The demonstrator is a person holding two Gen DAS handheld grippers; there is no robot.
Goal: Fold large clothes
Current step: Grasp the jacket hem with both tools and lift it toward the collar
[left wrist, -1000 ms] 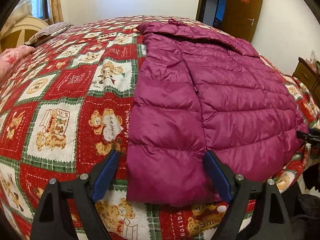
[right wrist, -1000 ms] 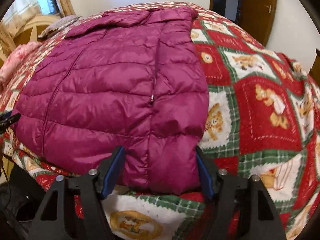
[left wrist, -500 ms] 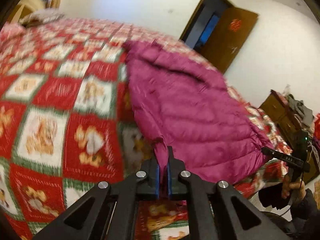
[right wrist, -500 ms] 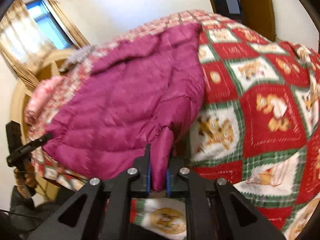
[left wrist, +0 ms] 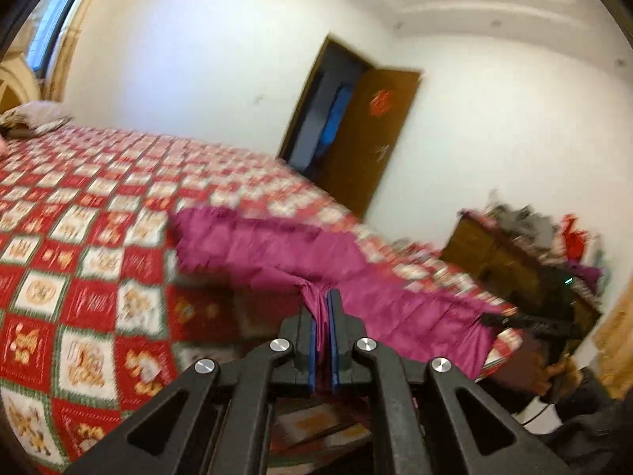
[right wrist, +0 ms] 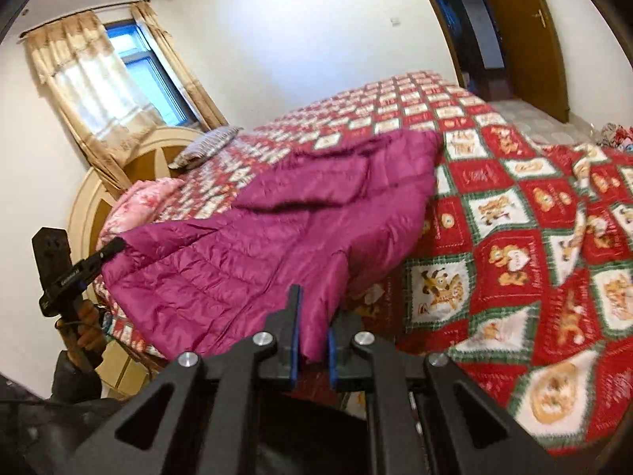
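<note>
I have the jacket [right wrist: 253, 261], a magenta puffer of shiny quilted fabric stitched in horizontal channels, lying across the bed [right wrist: 510, 261] with its near hem pulled up off the quilt. My left gripper [left wrist: 324, 308] is clamped tight on one hem corner, its black jaws with blue pads pressed together on a thin gathered pinch of fabric that fans out beyond the tips. My right gripper [right wrist: 312, 328] is clamped on the other hem corner; here a thicker padded fold fills the gap between the blue pads, so the jaws stand a little apart around it. Between the two corners the jacket hangs in a slack, creased sheet, and a dark shadow lies on the quilt under its raised edge. The far part, collar end, rests flat on the bed toward the pillow [right wrist: 205, 146]. The bed cover is a patchwork quilt of red and white squares edged in green plaid, printed with teddy bears. A rounded cream headboard [right wrist: 103, 186] rises at the pillow end, with a beige fringed curtain [right wrist: 91, 75] above it. Beyond the bed's far side stands an open brown wooden door [left wrist: 368, 138].
</note>
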